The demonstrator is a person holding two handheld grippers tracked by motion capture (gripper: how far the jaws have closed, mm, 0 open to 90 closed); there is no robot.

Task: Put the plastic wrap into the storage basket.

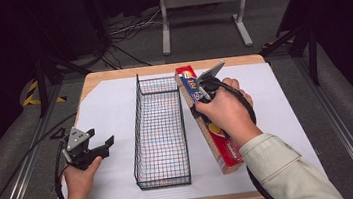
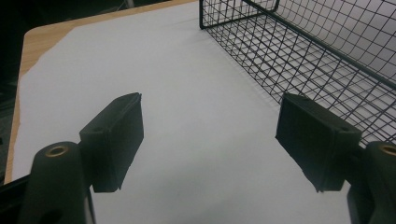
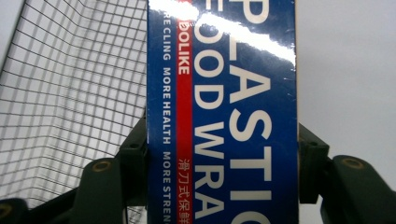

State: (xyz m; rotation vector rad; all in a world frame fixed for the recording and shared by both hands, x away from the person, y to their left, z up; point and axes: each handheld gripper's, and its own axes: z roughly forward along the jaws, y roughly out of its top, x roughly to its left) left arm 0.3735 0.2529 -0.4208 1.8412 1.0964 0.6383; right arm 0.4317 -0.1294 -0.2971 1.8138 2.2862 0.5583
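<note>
A long plastic wrap box (image 1: 214,131), blue and red with white lettering, lies along the right side of a black wire basket (image 1: 160,131) on the white sheet. My right gripper (image 1: 199,96) is shut on the box near its far end. In the right gripper view both pads press the sides of the box (image 3: 222,116), with the basket mesh (image 3: 70,93) to its left. My left gripper (image 1: 103,144) stands open over the sheet, left of the basket. In the left gripper view my left gripper (image 2: 210,140) has nothing between its jaws, and the basket wall (image 2: 303,56) runs off to the right.
A white sheet (image 1: 105,112) covers most of the wooden table (image 1: 161,69). Beyond the table's far edge stands a metal frame (image 1: 202,11) on the floor among cables. Dark rails run along both sides of the table.
</note>
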